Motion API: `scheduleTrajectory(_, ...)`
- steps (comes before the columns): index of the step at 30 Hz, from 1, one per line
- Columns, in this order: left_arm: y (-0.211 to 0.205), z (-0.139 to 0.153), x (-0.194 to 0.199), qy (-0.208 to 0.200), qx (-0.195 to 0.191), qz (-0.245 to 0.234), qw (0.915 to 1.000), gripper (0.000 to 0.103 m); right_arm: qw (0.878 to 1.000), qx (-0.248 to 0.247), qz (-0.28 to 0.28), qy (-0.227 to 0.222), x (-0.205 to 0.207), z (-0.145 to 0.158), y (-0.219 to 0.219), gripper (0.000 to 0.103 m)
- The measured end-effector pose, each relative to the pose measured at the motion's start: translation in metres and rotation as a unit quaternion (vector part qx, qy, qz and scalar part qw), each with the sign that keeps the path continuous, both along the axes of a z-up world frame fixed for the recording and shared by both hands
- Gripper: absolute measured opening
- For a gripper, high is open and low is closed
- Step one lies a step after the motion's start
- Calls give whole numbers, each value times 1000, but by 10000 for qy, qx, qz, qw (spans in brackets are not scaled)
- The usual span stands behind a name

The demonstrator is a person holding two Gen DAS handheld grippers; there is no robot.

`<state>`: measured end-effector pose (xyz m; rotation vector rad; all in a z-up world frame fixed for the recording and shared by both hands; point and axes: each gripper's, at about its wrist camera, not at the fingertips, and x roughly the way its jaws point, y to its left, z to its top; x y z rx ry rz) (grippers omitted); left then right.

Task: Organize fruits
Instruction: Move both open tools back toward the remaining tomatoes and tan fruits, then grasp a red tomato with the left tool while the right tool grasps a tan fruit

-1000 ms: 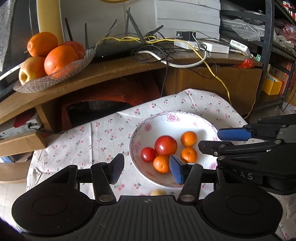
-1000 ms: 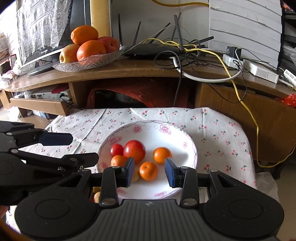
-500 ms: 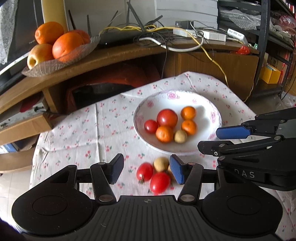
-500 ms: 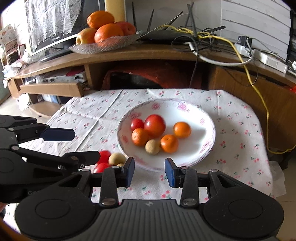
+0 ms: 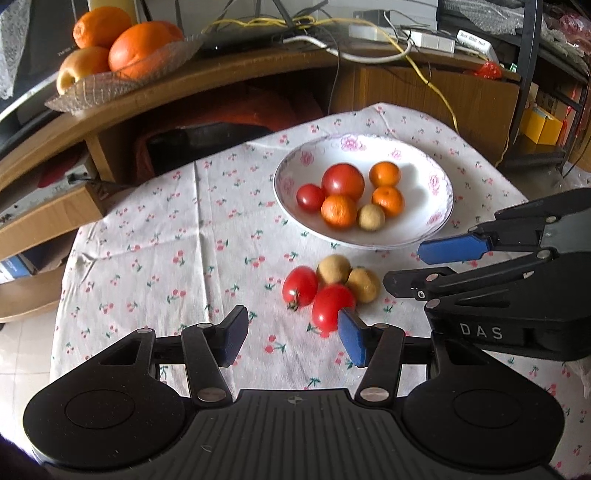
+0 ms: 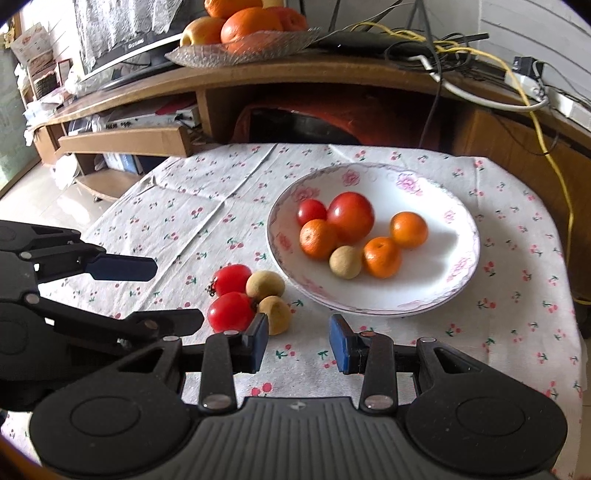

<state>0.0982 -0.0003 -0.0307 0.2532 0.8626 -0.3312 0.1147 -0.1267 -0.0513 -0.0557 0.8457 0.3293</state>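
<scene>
A white flowered bowl [image 5: 439, 218] [image 6: 461, 266] on the cherry-print cloth holds two tomatoes, three small oranges and one tan round fruit. In front of it on the cloth lie two red tomatoes [image 5: 300, 286] [image 6: 231, 311] and two tan fruits [image 5: 333, 269] [image 6: 265, 283], bunched together. My left gripper [image 5: 291, 336] hangs open and empty just short of this bunch. My right gripper [image 6: 298, 341] is open and empty too, right of the bunch and in front of the bowl. Each gripper shows at the side of the other's view.
Behind the table runs a curved wooden shelf [image 5: 236, 70] with a glass dish of oranges and an apple [image 5: 122, 51] [image 6: 240, 33], plus a router and tangled cables [image 6: 436, 44]. A yellow cable [image 6: 554, 147] hangs at the right. The cloth's left half [image 5: 155, 251] is bare.
Both grippers have pulled back and up from the bowl, bringing the loose tomatoes and tan fruits on the cloth into view. A tan fruit now lies in the bowl.
</scene>
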Motion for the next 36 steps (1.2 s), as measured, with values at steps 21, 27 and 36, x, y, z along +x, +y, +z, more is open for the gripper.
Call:
scheduleTrajectory(21,6,-12,-1,208,-9,-251,9995,70,9992,180,303,198,27,-16,10,36)
scheduleTrajectory(27,8,-14,0,256,-19,-237,9994,70,9983,330,262,407,30,-16,8,34)
scheduleTrajectory(36,10,-14,0,271,-44,-247,9993,71,9968,495,190,605,33,-19,7,24)
